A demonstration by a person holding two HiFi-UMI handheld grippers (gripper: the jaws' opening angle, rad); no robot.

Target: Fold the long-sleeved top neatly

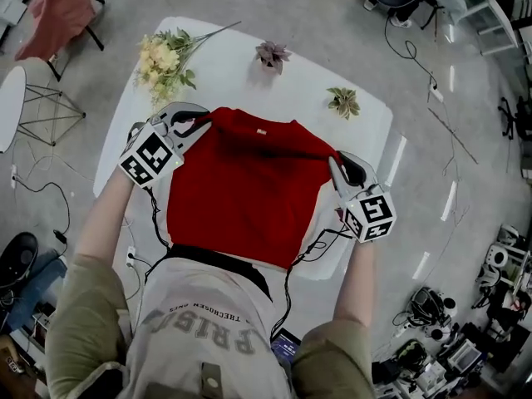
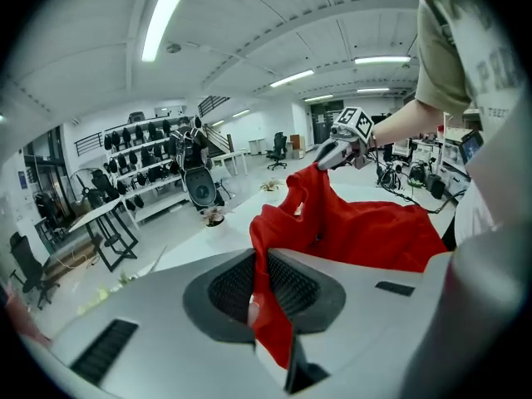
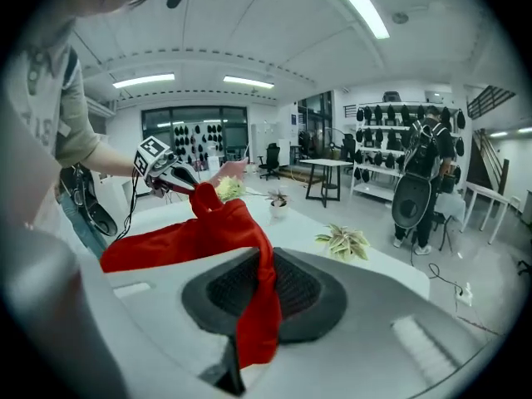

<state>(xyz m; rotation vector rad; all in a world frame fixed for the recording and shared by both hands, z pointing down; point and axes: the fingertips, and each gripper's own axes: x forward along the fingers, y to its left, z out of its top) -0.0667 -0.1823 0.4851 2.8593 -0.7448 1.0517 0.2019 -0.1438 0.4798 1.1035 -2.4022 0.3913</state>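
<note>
Left gripper (image 1: 202, 124), right gripper (image 1: 333, 161): fingers clamped on upper edge of red top (image 1: 241, 189), above table (image 1: 376, 130).

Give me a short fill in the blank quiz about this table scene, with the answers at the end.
The left gripper and right gripper are each shut on an edge of the ___ top.
The yellow flowers lie nearer the ___ gripper.
Besides the flowers, ___ small plants stand on the table.
The table's colour is ___.
Answers: red, left, two, white.
</note>
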